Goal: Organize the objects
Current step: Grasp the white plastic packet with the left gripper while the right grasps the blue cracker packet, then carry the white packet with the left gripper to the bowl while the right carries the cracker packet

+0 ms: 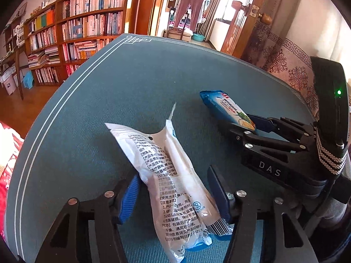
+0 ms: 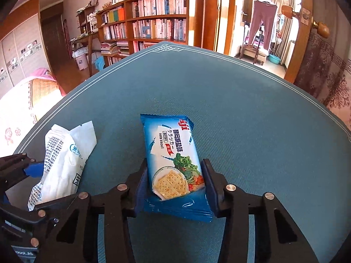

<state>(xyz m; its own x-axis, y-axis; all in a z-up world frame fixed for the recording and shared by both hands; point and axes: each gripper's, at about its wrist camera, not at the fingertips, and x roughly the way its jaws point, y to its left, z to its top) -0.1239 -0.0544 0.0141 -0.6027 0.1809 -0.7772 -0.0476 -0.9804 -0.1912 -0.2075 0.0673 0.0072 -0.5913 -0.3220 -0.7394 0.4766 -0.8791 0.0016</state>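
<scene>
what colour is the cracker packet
Blue with white panels, on the cracker packet; clearest in the right wrist view.

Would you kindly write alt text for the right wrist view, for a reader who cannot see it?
The right gripper is shut on a blue soda biscuit packet over a teal table mat. To the left, a white printed pouch sits at the left gripper's blue pad; bookshelves fill the background.
</scene>
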